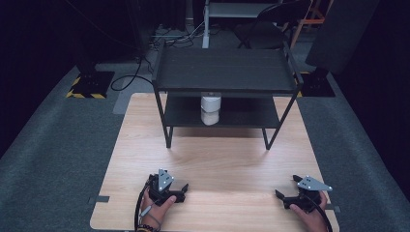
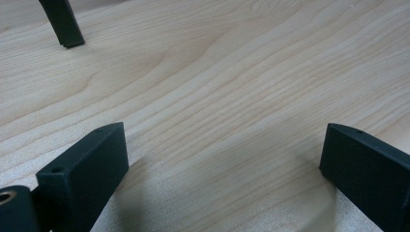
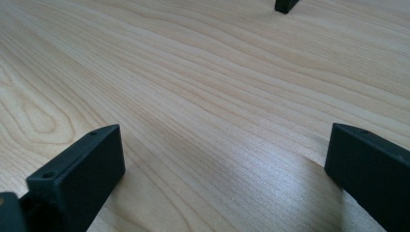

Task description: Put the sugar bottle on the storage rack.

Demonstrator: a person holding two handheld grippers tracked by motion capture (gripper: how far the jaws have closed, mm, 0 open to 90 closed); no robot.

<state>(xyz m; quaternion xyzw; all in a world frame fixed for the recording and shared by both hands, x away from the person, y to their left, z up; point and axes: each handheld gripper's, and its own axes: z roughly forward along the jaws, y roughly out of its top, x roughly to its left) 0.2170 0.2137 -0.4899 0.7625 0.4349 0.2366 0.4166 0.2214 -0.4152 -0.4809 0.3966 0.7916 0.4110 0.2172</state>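
A black two-tier shelf rack (image 1: 225, 72) stands at the far half of the light wooden table (image 1: 217, 164). On its lower shelf stands a white cylindrical container (image 1: 211, 109), upright. My left gripper (image 1: 180, 189) rests on the table near the front left, held by a hand, jaws wide apart with nothing between them (image 2: 225, 159). My right gripper (image 1: 286, 189) rests near the front right, also open and empty (image 3: 225, 159). One rack leg (image 2: 63, 24) rises at the upper left of the left gripper view; another leg foot (image 3: 286, 6) is at the top of the right gripper view.
Grey carpet surrounds the table. Behind the rack lie cables (image 1: 179, 36), a black stand base with yellow-black tape (image 1: 89, 84) at left, another base (image 1: 315, 84) at right, and a chair (image 1: 270, 24). Bare tabletop lies between the grippers and the rack.
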